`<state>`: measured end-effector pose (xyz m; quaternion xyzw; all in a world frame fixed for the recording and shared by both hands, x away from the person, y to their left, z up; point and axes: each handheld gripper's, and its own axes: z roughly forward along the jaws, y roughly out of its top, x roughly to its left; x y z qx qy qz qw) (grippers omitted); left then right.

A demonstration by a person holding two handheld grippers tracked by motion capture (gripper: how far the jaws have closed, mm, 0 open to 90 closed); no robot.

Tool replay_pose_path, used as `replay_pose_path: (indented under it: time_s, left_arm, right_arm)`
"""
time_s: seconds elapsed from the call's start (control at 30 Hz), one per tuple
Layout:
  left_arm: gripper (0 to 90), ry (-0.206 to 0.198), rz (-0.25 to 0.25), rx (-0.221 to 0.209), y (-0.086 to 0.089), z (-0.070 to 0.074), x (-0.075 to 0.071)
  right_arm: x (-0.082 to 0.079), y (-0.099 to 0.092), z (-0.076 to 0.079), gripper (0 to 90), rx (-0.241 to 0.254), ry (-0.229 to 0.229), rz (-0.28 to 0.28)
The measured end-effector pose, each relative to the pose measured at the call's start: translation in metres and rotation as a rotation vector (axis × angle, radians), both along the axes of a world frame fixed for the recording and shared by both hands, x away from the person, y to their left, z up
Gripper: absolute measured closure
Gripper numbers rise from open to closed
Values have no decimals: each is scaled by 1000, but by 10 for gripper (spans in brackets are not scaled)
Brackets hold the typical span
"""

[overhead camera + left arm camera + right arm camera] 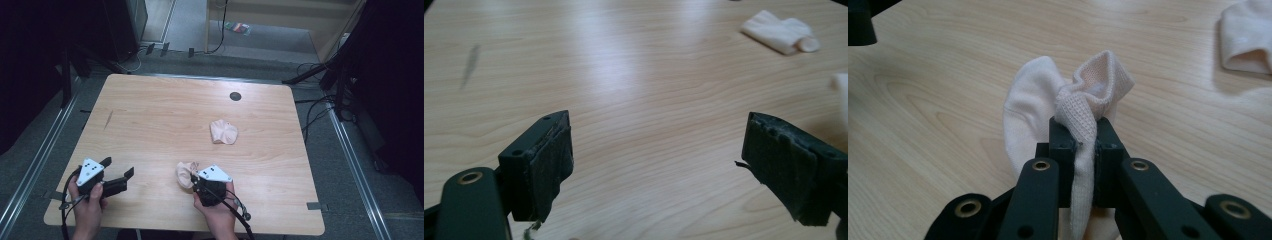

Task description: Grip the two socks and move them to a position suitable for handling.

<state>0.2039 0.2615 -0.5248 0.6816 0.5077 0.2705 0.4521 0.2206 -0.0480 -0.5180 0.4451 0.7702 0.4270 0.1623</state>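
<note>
The right gripper (196, 181) has its jaws clamped on the ribbed cuff of a pale sock (1038, 115), and you can see it really well in the right gripper view: the knit is bunched up and pinched flat between the two black jaws, with the open cuff mouth puffing out just past the tips and the rest of the foot drooping onto the table (165, 120) behind and to the side. In the high view that sock sits near the front edge, a bit right of centre, touching the gripper's nose.

The left gripper (120, 175) is empty, jaws spread wide with nothing between them, just bare wood showing in its own view. It hangs over the front left corner, well apart from the held sock, its jaws pointing across toward it.

The second sock (223, 132) is lying crumpled farther back on the table, right of centre, touching nothing.

Probably the bit that matters next: the held sock lies to the right of the open left gripper, roughly on the same front line of the table, so the left one would have to cross sideways to grab the loose toe end. The far sock is closer to the right hand, but that hand's busy.
</note>
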Motion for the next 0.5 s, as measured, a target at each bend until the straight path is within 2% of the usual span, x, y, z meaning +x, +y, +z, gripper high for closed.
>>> replay_pose_path:
  time_s: [0.03, 0.1, 0.2, 0.3, 0.33, 0.43, 0.5]
  left_arm:
    - [134, 0, 0, 0, 0, 0, 0]
    - [134, -4, -39, 3, -14, 1, -1]
    - [134, -3, -64, 5, -24, 1, -2]
    - [134, -2, -95, 12, -35, 0, -4]
    - [134, -3, -102, 12, -38, 0, -5]
    - [134, 1, -122, 13, -43, 0, -5]
    - [134, 17, -131, 8, -47, -1, -5]
  right_arm:
    - [-1, 2, -1, 836, -2, -2, 1]
    - [-3, 7, -5, 836, -10, 3, 8]
    - [-4, 10, -8, 832, -12, 5, 16]
    - [-2, 12, -13, 593, 33, 38, 48]
    - [-1, 10, -12, 524, 45, 48, 44]
    - [2, 1, -8, 491, 73, 55, 23]
    - [4, -9, -3, 489, 83, 38, -5]
